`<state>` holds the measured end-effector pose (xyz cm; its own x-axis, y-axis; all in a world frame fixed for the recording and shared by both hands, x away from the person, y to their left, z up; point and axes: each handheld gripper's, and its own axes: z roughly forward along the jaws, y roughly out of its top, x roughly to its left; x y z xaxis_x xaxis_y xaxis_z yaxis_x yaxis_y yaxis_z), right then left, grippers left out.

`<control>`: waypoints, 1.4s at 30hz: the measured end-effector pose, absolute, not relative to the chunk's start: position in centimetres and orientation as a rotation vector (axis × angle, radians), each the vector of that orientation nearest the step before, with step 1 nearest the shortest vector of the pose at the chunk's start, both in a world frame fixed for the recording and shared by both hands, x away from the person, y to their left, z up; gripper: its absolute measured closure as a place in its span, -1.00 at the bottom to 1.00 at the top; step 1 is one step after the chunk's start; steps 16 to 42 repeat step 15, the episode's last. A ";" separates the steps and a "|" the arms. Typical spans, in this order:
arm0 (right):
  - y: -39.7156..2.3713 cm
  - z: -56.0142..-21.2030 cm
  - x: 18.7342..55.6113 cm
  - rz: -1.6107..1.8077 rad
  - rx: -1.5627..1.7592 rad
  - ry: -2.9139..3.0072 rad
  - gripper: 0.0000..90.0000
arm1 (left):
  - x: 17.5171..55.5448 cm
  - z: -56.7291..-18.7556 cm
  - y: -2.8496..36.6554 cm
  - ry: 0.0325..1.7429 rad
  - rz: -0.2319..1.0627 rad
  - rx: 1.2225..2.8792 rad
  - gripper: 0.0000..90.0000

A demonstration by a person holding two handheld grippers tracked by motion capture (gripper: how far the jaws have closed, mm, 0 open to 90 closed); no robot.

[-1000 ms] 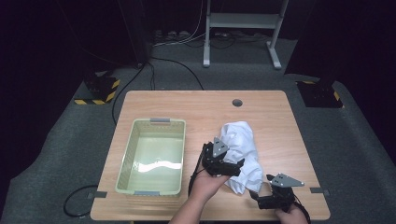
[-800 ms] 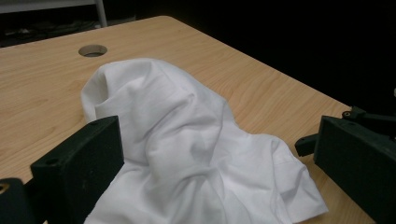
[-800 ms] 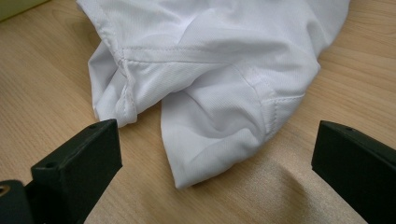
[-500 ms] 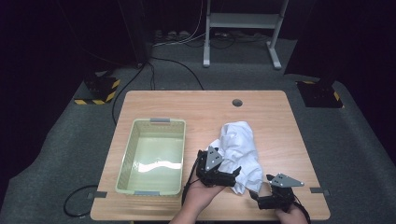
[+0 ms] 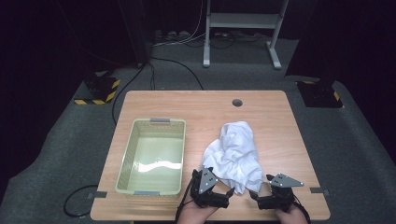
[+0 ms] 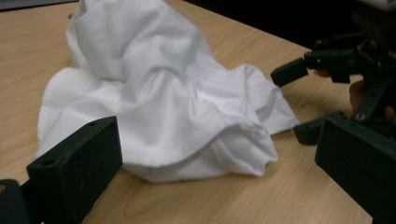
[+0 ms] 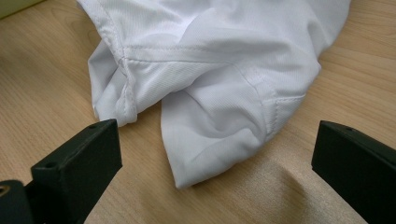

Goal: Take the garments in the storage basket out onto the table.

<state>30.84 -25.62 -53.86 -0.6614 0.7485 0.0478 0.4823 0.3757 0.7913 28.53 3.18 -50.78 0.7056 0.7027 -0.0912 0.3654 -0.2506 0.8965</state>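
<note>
High view: left gripper (image 5: 229,193), right gripper (image 5: 252,195) gape empty beside white cloth (image 5: 235,150) at table (image 5: 205,107) near edge.

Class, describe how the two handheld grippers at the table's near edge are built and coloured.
Both are black. The left gripper and the right gripper each have two blocky jaws and a grey three-cornered top plate. A black cable trails from each.

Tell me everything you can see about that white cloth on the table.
The cloth is plain white, thin knit-looking fabric with stitched seams and hems, so it looks like a garment. It lies crumpled in a loose heap on the wooden table, right of the green bin and apart from it. Its near edge points toward the left gripper and right gripper; both are open, close by, not holding it.
</note>
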 end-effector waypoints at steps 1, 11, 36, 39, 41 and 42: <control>-25.6 -53.9 30.8 1.173 1.079 2.321 -0.98 | 28.4 -51.2 3.3 0.836 0.400 1.870 -0.98; -25.6 -53.9 30.8 1.170 1.084 2.320 -0.98 | 27.6 -53.5 4.1 0.842 0.419 1.909 -0.98; -25.6 -53.9 30.8 1.176 1.077 2.317 -0.98 | 27.4 -53.7 4.0 0.814 0.434 1.918 -0.98; -25.6 -53.9 30.8 1.176 1.077 2.317 -0.98 | 27.4 -53.7 4.0 0.814 0.434 1.918 -0.98; -25.6 -53.9 30.8 1.176 1.077 2.317 -0.98 | 27.4 -53.7 4.0 0.814 0.434 1.918 -0.98; -25.6 -53.9 30.8 1.176 1.077 2.317 -0.98 | 27.4 -53.7 4.0 0.814 0.434 1.918 -0.98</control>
